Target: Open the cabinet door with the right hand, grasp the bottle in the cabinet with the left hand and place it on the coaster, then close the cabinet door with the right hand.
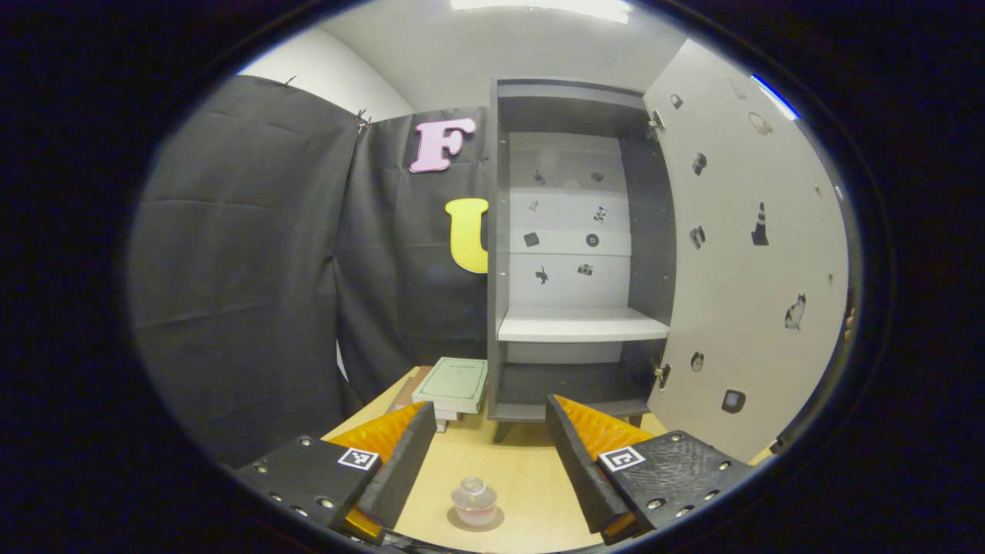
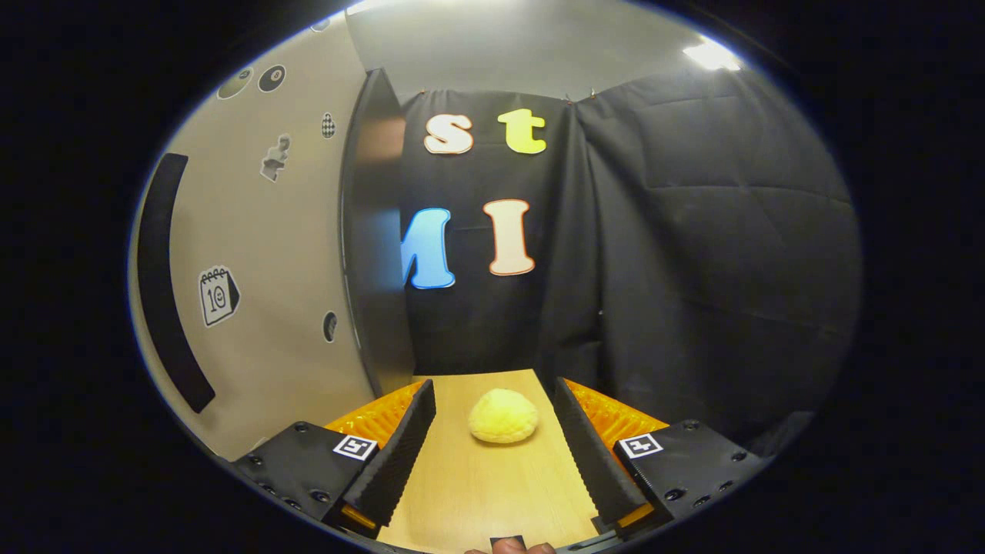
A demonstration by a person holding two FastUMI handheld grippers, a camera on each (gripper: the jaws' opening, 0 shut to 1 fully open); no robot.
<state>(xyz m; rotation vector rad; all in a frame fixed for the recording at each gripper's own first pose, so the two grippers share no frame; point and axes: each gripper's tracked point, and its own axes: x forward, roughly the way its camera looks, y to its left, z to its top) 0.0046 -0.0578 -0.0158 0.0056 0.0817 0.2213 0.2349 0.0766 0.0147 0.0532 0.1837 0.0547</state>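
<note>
This is a staged recording booth, not a lived-in home: black cloth (image 1: 254, 254) hangs as walls ahead of the jaws, a small sticker-dotted cabinet (image 1: 573, 254) stands on a pale wooden bench (image 2: 492, 477), and plain white ceiling (image 1: 500, 46) shows above.

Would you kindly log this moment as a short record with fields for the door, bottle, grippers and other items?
cabinet door: swung open
cabinet shelf: bare
bottle: upright on the coaster, on the table
left hand-held gripper: open, above the bottle
right hand-held gripper: open, holding nothing
books: stacked left of the cabinet
yellow sponge: on the table
</note>
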